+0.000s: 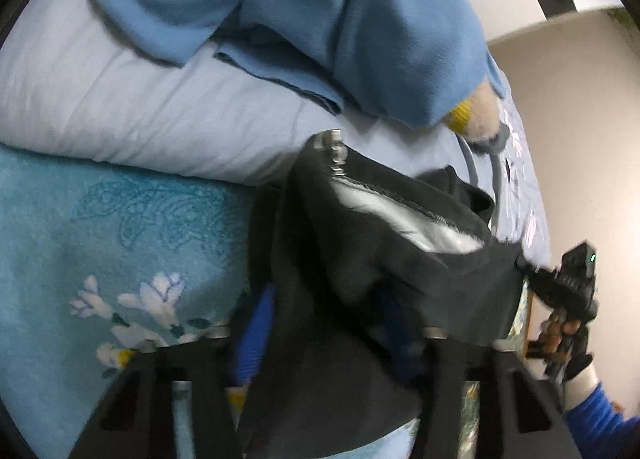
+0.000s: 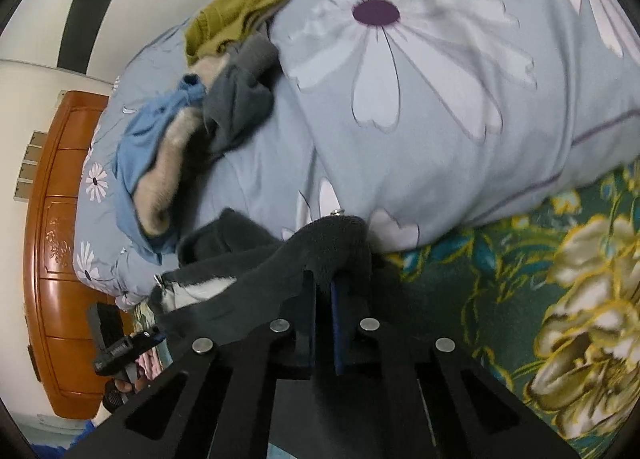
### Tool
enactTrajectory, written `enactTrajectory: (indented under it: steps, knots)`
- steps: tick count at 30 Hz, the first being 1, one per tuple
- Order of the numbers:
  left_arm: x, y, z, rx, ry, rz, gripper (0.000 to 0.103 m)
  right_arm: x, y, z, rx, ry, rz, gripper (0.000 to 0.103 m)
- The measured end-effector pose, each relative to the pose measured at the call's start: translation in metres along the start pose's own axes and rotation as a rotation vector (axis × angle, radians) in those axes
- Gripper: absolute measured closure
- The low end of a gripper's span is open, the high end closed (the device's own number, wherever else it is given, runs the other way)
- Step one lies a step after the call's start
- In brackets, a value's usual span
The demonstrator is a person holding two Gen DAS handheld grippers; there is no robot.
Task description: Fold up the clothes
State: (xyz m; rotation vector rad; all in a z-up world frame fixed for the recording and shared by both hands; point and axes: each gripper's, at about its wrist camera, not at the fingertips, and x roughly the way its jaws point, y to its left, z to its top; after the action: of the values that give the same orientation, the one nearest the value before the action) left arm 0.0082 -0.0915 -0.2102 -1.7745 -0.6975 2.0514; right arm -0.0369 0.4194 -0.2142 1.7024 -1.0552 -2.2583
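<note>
A dark charcoal fleece garment (image 1: 360, 279) with a grey lining and a zipper is held up between both grippers over the bed. My left gripper (image 1: 320, 323) is shut on one end; the cloth drapes over its fingers and hides them. My right gripper (image 2: 324, 283) is shut on the other end (image 2: 320, 243), its fingers pressed together under the fabric. The right gripper also shows in the left wrist view (image 1: 568, 287), clamped on the garment's corner. The left gripper shows in the right wrist view (image 2: 128, 347), at the far end of the stretched cloth.
A blue sweater (image 1: 320, 19) lies on a pale pillow (image 1: 120, 99). A pile of blue, beige, grey and olive clothes (image 2: 192, 119) sits on the floral duvet (image 2: 440, 99). A teal flowered blanket (image 1: 100, 259) covers the bed. A wooden headboard (image 2: 56, 259) stands beside it.
</note>
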Motion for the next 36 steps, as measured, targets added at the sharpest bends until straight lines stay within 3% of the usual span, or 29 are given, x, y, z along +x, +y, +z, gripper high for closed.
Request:
enactTrajectory:
  steps: [2, 4, 6, 9, 11, 16, 17, 19, 20, 23, 27, 36]
  knots:
    - [-0.001, 0.001, 0.0, -0.013, 0.006, -0.034, 0.066, -0.003, -0.001, 0.005, 0.016, -0.02, 0.008, 0.097]
    - [-0.002, 0.01, -0.001, -0.071, -0.002, -0.086, 0.058, -0.003, -0.005, 0.008, 0.038, -0.034, 0.012, 0.097]
    - [-0.011, 0.02, -0.002, -0.099, -0.036, -0.071, 0.049, -0.002, -0.012, 0.008, 0.062, -0.038, 0.01, 0.097]
    - [-0.03, 0.025, -0.007, -0.097, -0.064, -0.024, 0.046, 0.0, -0.022, 0.005, 0.097, -0.041, 0.003, 0.097]
    - [-0.036, 0.027, -0.011, -0.069, -0.052, 0.019, 0.045, 0.001, -0.029, 0.002, 0.119, -0.039, -0.002, 0.097]
    - [-0.022, 0.021, -0.018, -0.037, 0.006, 0.013, 0.045, 0.001, -0.034, -0.001, 0.145, -0.042, -0.015, 0.097]
    - [-0.019, 0.017, -0.017, -0.023, 0.006, 0.015, 0.048, 0.001, -0.034, -0.002, 0.149, -0.043, -0.018, 0.097]
    - [-0.018, 0.009, -0.017, -0.001, -0.018, 0.027, 0.091, -0.001, -0.031, -0.001, 0.144, -0.051, -0.026, 0.097]
    - [-0.023, 0.005, -0.017, 0.0, -0.052, 0.032, 0.095, -0.002, -0.03, 0.0, 0.139, -0.059, -0.028, 0.097]
    - [-0.052, 0.011, -0.022, -0.04, -0.169, 0.04, 0.095, -0.011, -0.026, 0.002, 0.118, -0.096, -0.034, 0.098]
    - [-0.035, 0.037, -0.035, -0.156, -0.144, 0.052, 0.094, 0.001, -0.045, 0.0, 0.171, -0.071, -0.076, 0.098]
    - [-0.018, 0.029, -0.031, -0.167, -0.114, 0.012, 0.088, 0.015, -0.052, -0.002, 0.182, -0.033, -0.081, 0.097]
